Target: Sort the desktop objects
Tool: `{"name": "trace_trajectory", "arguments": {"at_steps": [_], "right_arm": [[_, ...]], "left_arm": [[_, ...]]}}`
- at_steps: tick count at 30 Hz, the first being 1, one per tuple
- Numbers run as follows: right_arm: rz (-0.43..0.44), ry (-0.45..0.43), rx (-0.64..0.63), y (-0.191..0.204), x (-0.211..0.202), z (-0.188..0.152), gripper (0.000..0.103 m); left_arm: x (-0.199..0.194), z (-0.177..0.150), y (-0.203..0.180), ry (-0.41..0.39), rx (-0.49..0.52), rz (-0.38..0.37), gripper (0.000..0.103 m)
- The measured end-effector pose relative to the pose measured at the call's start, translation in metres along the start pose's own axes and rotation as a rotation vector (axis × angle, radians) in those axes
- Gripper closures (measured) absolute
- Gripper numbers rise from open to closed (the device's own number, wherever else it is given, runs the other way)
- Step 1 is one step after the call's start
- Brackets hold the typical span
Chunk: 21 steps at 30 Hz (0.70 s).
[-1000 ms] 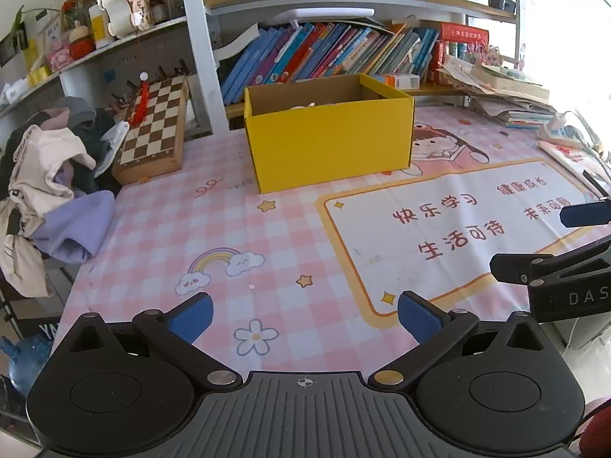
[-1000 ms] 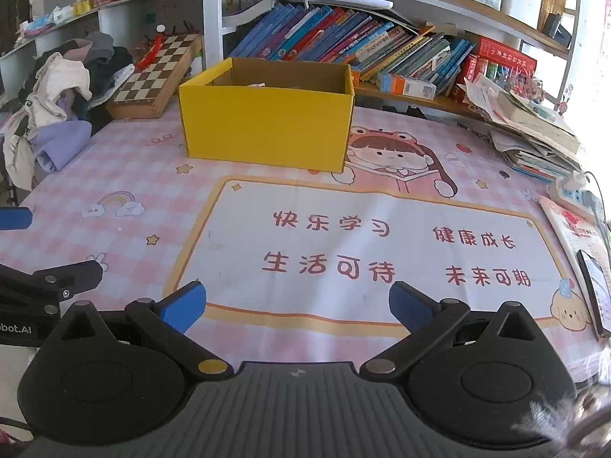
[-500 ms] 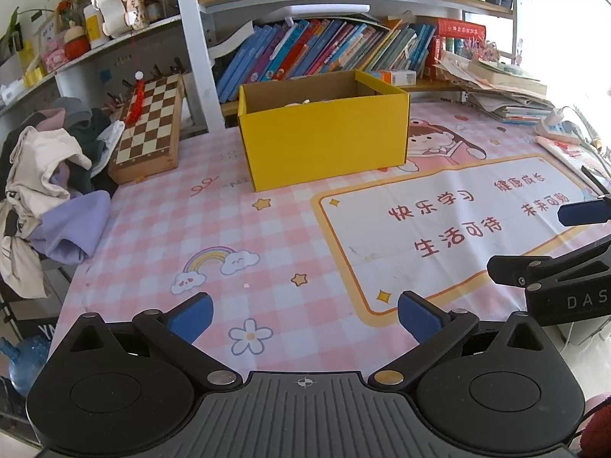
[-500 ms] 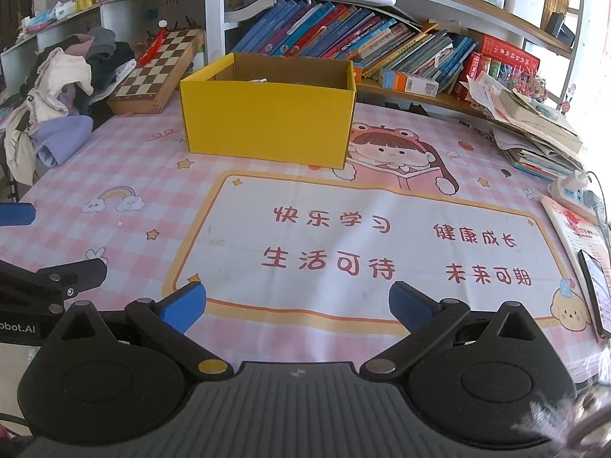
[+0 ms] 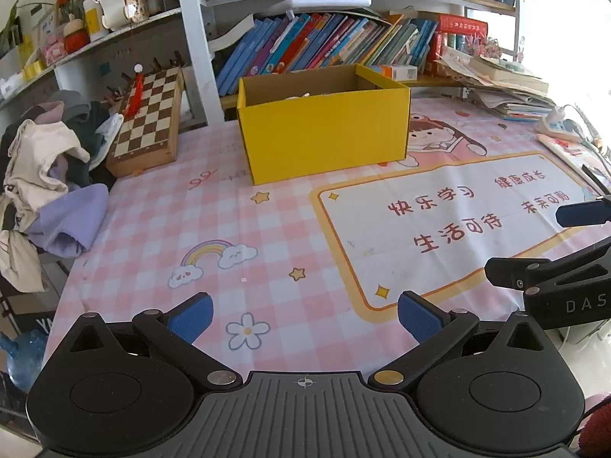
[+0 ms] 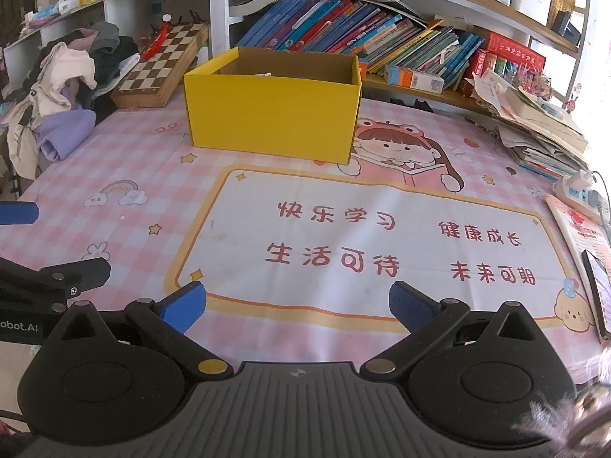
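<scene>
An open yellow cardboard box (image 5: 324, 133) stands at the back of the pink checked desk mat (image 5: 172, 229); it also shows in the right wrist view (image 6: 273, 114). Something pale lies inside it, mostly hidden by the walls. My left gripper (image 5: 303, 315) is open and empty, low over the mat's near edge. My right gripper (image 6: 298, 305) is open and empty, near the front of the mat (image 6: 133, 145). Each gripper shows at the other view's edge: the right one (image 5: 550, 244) and the left one (image 6: 46, 244).
A folded chessboard (image 5: 149, 122) leans at the back left beside a heap of clothes (image 5: 49, 183). Books (image 6: 343, 34) fill the shelf behind the box. Stacked papers (image 6: 534, 129), a power strip (image 6: 576, 191) and a phone (image 6: 595, 290) lie at the right.
Both grippers have drifted slightly, so the yellow box sits a little differently in each view. Both stay open and empty.
</scene>
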State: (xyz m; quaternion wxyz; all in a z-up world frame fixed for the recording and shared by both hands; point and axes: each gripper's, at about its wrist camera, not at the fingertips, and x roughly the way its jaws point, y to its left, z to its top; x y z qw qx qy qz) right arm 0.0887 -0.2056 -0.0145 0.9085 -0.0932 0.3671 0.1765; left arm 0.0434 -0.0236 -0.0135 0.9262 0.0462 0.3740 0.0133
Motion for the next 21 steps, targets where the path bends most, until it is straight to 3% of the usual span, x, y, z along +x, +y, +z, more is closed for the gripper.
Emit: {"name": "trace_trajectory", "arguments": {"at_steps": [21], "right_arm": [[0.016,0.045,-0.008,0.0034,0.0060,0.0022,0.000]], "left_arm": [[0.0029,-0.0014,0.0020,0.010,-0.002,-0.050,0.000]]}}
